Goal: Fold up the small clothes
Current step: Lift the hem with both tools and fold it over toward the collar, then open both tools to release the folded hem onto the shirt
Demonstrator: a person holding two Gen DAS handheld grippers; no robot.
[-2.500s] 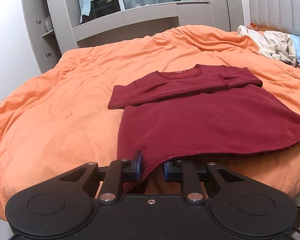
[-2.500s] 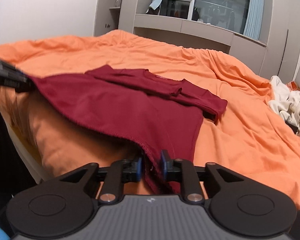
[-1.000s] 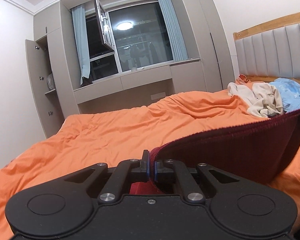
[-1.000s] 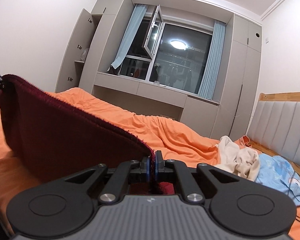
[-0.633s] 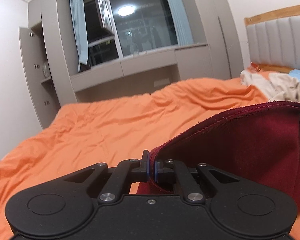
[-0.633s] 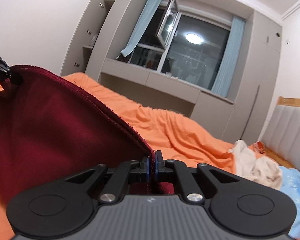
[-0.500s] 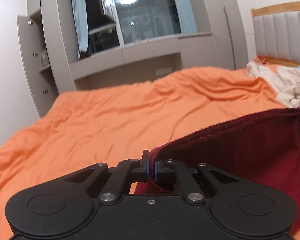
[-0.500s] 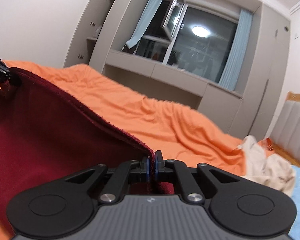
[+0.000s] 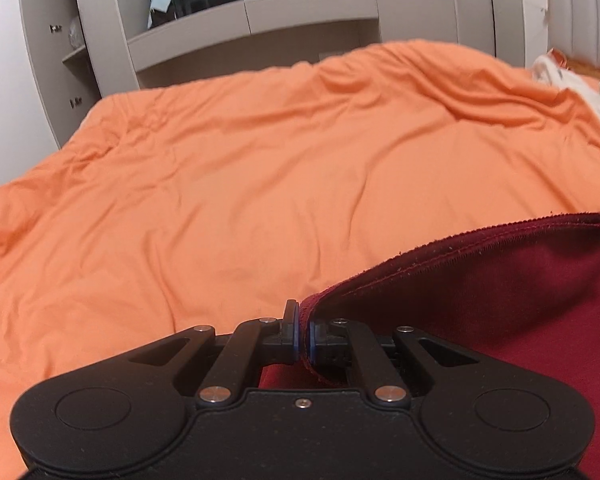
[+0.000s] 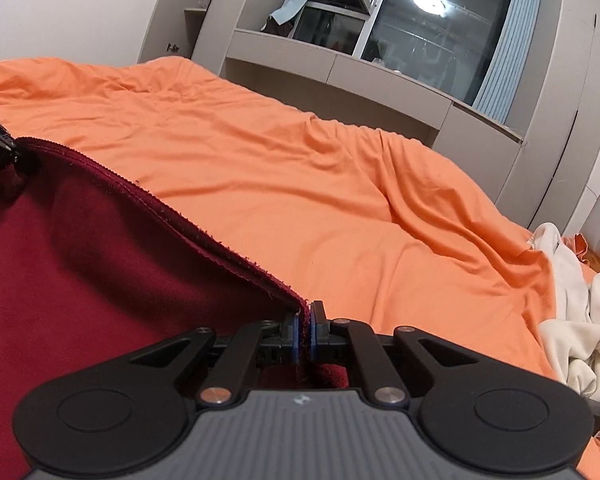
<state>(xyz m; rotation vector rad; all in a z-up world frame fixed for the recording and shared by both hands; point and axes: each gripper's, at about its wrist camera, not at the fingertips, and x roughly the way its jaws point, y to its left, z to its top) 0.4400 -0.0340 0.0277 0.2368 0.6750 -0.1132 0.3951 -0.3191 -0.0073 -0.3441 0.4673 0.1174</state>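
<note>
Got the hem stretched between both tools, carrying it over the bed for the fold

My left tool [image 9: 303, 334] and right tool [image 10: 303, 332] are each pinched tight on a hem corner of the dark red top [image 9: 500, 300], so the edge stays taut and straight above the orange duvet [image 9: 260, 168]. Only the right view shows my other tool's tip gripping the far corner, plus the cream clothes pile [image 10: 576, 320].

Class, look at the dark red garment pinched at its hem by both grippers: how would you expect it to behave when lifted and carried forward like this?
Probably floppy: the dark red garment sags between the left gripper and right gripper rather than holding flat. Likely light, since two narrow pinches on the hem carry it. The knit looks grippy, so slipping seems unlikely.
</note>
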